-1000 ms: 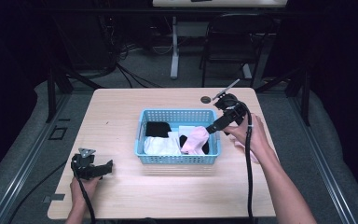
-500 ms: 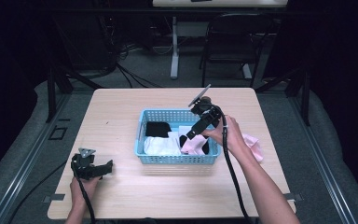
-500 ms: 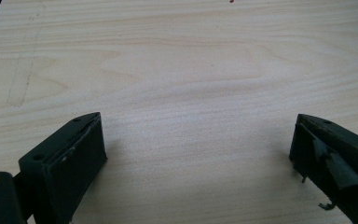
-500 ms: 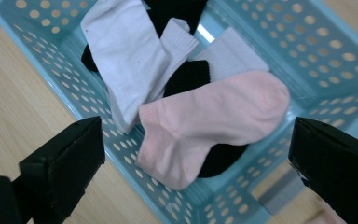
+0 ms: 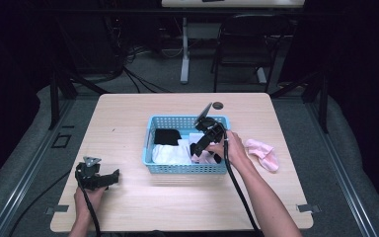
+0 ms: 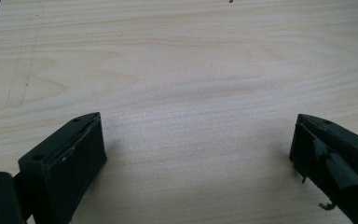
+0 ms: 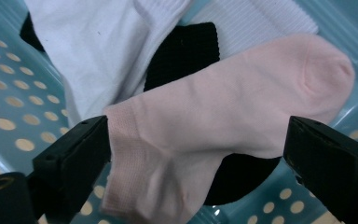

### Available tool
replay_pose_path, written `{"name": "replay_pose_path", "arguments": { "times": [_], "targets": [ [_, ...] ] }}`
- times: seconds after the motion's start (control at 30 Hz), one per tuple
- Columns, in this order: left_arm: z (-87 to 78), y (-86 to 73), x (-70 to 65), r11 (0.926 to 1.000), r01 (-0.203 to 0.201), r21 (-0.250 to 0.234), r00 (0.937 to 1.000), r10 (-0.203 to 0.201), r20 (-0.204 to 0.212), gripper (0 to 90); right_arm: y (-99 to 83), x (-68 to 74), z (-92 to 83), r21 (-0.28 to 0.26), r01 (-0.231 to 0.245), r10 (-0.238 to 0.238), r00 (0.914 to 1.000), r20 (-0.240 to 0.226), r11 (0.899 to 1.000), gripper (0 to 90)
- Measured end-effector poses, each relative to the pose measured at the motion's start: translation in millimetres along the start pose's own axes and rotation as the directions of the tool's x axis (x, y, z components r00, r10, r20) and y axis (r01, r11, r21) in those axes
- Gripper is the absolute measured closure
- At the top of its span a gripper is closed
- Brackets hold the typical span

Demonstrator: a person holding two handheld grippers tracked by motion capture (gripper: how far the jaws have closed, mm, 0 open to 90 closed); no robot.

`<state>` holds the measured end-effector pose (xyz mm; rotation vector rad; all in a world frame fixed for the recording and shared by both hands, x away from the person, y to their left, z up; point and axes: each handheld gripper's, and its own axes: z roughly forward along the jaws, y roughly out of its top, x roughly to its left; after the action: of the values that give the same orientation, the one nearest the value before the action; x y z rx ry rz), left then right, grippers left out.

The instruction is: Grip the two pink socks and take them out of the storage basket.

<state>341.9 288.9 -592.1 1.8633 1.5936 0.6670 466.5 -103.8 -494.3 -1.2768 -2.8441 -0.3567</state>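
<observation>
A blue plastic basket (image 5: pixel 185 169) sits mid-table holding a black sock (image 5: pixel 167 136), a white sock (image 5: pixel 167 154) and a pink sock (image 7: pixel 242 93). My right gripper (image 5: pixel 196 150) dips into the basket's right half. In the right gripper view its jaws (image 7: pixel 198 140) stand wide on either side of the pink sock's cuff. They have just been closing a little, and the pads do not press on the sock. A second pink sock (image 5: pixel 262 153) lies on the table right of the basket. My left gripper (image 5: pixel 114 176) rests open at the front left over bare wood (image 6: pixel 198 149).
The basket's perforated wall (image 7: pixel 9 107) rises close around the right jaws. White socks (image 7: pixel 98 42) and a black one (image 7: pixel 182 51) lie under the pink sock. A dark round hole (image 5: pixel 218 105) marks the table behind the basket. A chair (image 5: pixel 246 44) stands beyond the table.
My right gripper has moved left and down from the basket's right rim into the basket. The pink sock on the table has come into view behind the hand. The left gripper has stayed still.
</observation>
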Motion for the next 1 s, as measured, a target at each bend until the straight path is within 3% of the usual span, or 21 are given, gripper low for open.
{"name": "replay_pose_path", "arguments": {
  "times": [0.3,0.4,0.6,0.67,0.77,0.8,0.83,0.93,1.0],
  "targets": [
    [0.0,0.0,0.1,1.0000,-0.001,0.000,1.0000,0.001,0.000,3.4,-1.1,-8.2,24.4,0.038,-0.051,0.051,0.9987,0.011,0.998,18.9],
    [0.0,0.0,0.1,1.0000,-0.001,0.000,1.0000,0.001,0.000,3.4,-1.3,-11.0,27.2,0.058,-0.069,0.067,0.9974,0.024,0.996,28.9],
    [0.0,0.0,0.1,1.0000,-0.001,0.000,1.0000,0.001,0.000,3.4,-3.7,-13.7,27.5,0.018,-0.069,0.068,0.9969,0.040,0.997,55.5],
    [0.0,0.1,0.1,1.0000,-0.001,0.000,1.0000,0.001,0.001,3.4,-5.6,-13.9,28.0,-0.022,-0.095,0.096,0.9945,0.043,0.995,63.3],
    [0.0,0.1,0.2,1.0000,-0.002,0.001,1.0000,0.002,0.001,3.4,-5.5,-17.7,24.0,0.005,-0.082,0.081,0.9957,0.044,0.997,72.4],
    [0.1,0.1,0.1,1.0000,-0.001,0.001,1.0000,0.001,0.002,3.4,-6.8,-17.2,25.0,-0.023,-0.100,0.101,0.9941,0.039,0.995,76.1],
    [0.0,0.1,0.2,1.0000,-0.001,0.001,1.0000,0.001,0.002,3.4,-6.3,-18.5,22.9,-0.004,-0.081,0.081,0.9957,0.045,0.997,78.2],
    [0.1,0.1,0.3,1.0000,-0.003,0.001,1.0000,0.003,0.002,3.4,-7.9,-17.4,21.3,-0.040,-0.080,0.082,0.9956,0.045,0.996,84.7],
    [0.1,0.1,0.2,1.0000,-0.002,0.001,1.0000,0.002,0.002,3.4,-7.9,-16.7,16.2,-0.035,-0.065,0.066,0.9968,0.046,0.997,86.9]
  ]
}}
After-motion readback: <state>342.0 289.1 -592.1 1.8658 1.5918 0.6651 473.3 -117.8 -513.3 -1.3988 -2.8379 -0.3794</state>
